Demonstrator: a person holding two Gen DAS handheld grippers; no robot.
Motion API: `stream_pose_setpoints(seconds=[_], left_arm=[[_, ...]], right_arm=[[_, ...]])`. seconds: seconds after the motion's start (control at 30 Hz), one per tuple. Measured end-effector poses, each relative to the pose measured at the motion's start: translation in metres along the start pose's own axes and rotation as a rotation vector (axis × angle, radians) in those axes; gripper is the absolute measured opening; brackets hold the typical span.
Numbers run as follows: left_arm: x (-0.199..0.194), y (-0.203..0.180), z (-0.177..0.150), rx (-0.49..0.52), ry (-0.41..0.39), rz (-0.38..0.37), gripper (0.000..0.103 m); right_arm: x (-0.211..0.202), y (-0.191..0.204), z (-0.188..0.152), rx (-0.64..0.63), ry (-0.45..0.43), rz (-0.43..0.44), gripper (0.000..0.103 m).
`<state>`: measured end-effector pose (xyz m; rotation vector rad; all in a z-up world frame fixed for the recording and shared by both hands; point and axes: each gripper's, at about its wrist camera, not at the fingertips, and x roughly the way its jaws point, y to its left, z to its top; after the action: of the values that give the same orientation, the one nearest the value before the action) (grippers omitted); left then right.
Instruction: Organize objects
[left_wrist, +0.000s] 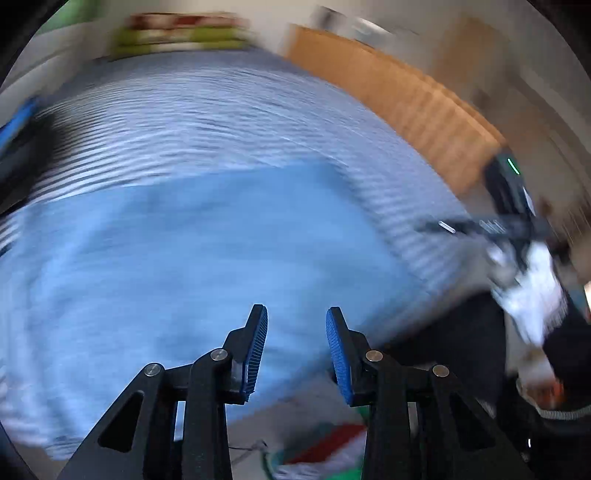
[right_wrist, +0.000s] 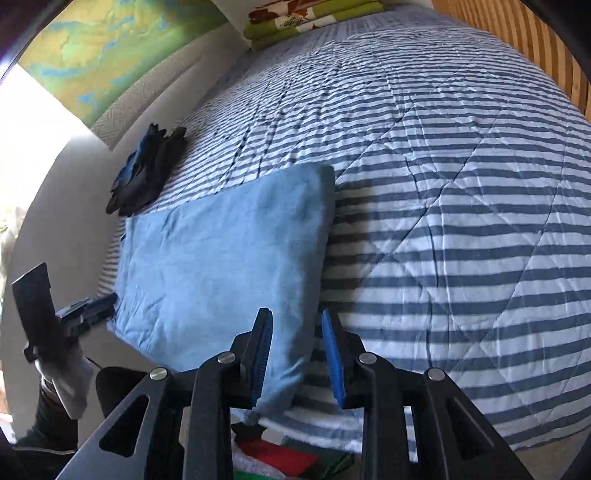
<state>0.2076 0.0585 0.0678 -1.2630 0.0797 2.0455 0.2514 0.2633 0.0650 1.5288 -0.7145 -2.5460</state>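
The right tool (right_wrist: 297, 354) points down at the bed; its two blue pads (right_wrist: 263, 354) stand a little apart, and the near right edge of a light blue cloth (right_wrist: 221, 266) lies between them; I cannot tell if the pads press on it. The left tool (left_wrist: 296, 354) is open, with nothing between its blue pads (left_wrist: 255, 354); it hangs over the same light blue cloth (left_wrist: 184, 280), and its picture is very blurry.

The light blue cloth is folded flat; it lies on the left side of the bed, near the front edge. Under it is a blanket with blue and white stripes (right_wrist: 461, 221) that covers the bed. Further back on the blanket, close to the left edge, lies a dark bundle of cloth (right_wrist: 144, 173), black and blue; it is apart from the light blue cloth. At the far end of the bed sits a green, white and red folded pile (right_wrist: 310, 18).

In the right view the left tool (right_wrist: 88, 312) shows at the left edge, held by a hand in a white glove (right_wrist: 72, 384). In the left view the right tool (left_wrist: 465, 226) shows at the right, also with a white gloved hand (left_wrist: 532, 295). On the floor below the bed lies something red, white and green (right_wrist: 288, 458).
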Motion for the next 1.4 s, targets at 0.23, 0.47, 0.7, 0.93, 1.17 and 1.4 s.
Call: stream_pose_setpoints(seconds=[0.23, 0.47, 0.7, 0.93, 1.17, 1.4], left_arm=[[0.079, -0.089, -0.012, 0.243, 0.126, -0.009, 0.048], [0.108, -0.113, 0.005, 0.401, 0.154, 0.114, 0.025], [0.084, -0.100, 0.042, 0.328, 0.098, 0.051, 0.010], [0.053, -0.100, 0.049, 0.317, 0.062, 0.041, 0.008], [0.072, -0.103, 0.021, 0.368, 0.175, -0.028, 0.018], [0.055, -0.093, 0.037, 0.287, 0.117, -0.172, 0.040]], right_arm=[[-0.003, 0.020, -0.077, -0.054, 0.033, 0.020, 0.026], [0.001, 0.033, -0.105, -0.077, -0.009, 0.020, 0.035], [0.005, 0.052, -0.095, -0.095, -0.103, -0.034, 0.044], [0.022, 0.078, -0.083, -0.090, -0.192, -0.150, 0.046], [0.023, 0.026, -0.096, 0.160, -0.122, -0.156, 0.026], [0.022, 0.025, -0.105, 0.122, -0.128, -0.145, 0.025]])
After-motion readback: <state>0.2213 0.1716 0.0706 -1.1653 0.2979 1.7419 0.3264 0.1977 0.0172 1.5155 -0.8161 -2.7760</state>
